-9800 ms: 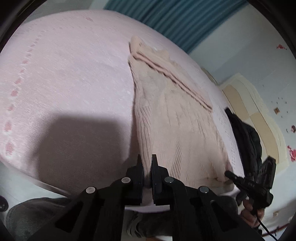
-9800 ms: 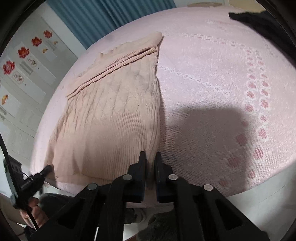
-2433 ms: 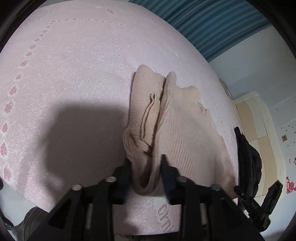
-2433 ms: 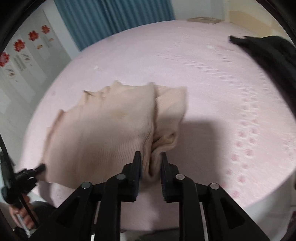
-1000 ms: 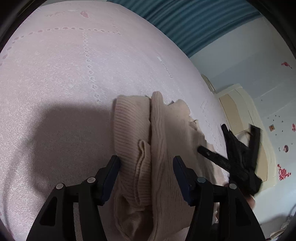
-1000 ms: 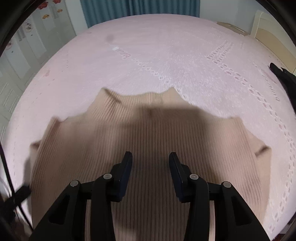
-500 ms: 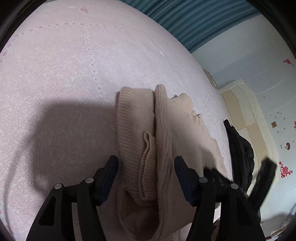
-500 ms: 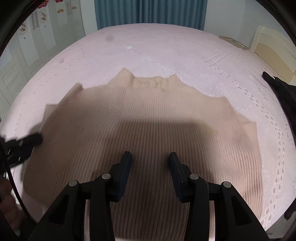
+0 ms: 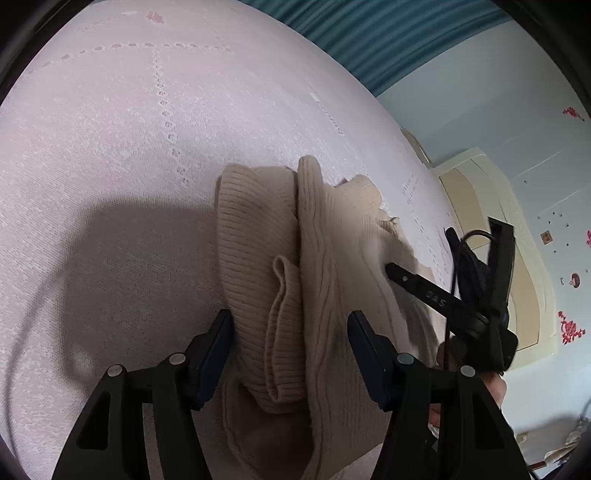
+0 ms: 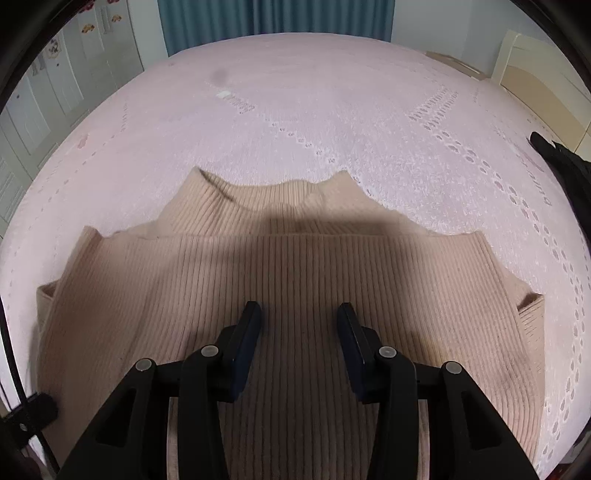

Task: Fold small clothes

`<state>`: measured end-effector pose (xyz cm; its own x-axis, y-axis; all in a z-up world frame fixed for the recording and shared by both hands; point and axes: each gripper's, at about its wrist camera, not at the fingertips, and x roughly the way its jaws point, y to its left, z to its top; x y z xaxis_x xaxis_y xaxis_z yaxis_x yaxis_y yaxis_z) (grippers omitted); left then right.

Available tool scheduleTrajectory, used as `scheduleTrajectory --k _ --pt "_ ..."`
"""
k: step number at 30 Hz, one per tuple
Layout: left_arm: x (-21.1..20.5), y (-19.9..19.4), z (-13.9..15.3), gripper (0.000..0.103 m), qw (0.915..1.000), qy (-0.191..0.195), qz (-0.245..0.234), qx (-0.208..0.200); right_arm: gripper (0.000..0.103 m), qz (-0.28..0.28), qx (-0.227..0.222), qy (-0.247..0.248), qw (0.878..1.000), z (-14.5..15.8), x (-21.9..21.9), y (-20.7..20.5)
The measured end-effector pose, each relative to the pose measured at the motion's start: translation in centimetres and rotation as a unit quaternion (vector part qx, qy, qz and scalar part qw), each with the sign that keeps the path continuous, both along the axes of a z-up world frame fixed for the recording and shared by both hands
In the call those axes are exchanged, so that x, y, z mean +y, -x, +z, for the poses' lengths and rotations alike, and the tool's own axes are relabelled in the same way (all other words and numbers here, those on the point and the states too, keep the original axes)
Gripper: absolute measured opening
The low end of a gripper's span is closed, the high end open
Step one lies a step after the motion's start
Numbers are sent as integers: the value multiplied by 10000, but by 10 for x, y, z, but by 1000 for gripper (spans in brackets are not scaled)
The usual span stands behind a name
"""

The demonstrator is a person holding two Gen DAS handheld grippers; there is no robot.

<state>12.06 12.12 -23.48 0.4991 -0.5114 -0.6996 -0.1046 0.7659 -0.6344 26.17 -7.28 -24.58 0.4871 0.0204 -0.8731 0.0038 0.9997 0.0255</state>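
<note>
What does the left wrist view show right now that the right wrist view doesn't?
Only the left wrist view shows the sweater's bunched side edge and the right gripper from outside. Only the right wrist view shows the folded sweater face-on, ribbed hem over collar, plus the white wardrobe doors. Both show the pink bedspread, teal curtain, and open grippers holding nothing, the left gripper included.

bedspread beyond sweater: open | black garment: far right

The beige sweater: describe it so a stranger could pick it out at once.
On the big pink bedspread, look at the near edge, under both open grippers. The beige sweater lies folded there, ribbed knit. The only other garment is a dark one at the bed's right edge.
</note>
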Motion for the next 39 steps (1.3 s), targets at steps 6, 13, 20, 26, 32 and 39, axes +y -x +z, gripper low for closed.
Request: scheduleTrajectory --k 6,13,20,26,32,39 --pt "-12 -12 -2 60 9999 -81 86 102 37 321 -125 -218 9992 23 -3 66" --pt "-22 -9 1 55 9995 -292 140 68 37 357 -315 -101 9988 8 6 92" --pt "-16 0 -3 52 9999 -14 -102 47 37 315 -314 -264 9987 4 -6 90" --pt "-22 -10 -7 51 9999 32 55 132 37 326 -457 -182 9983 1 -3 97" --pt "-35 -17 -6 35 9993 -316 176 119 37 388 -565 161 9975 3 6 109" --pt "-22 -11 3 25 9986 258 456 121 36 397 -436 -264 9979 28 -23 131"
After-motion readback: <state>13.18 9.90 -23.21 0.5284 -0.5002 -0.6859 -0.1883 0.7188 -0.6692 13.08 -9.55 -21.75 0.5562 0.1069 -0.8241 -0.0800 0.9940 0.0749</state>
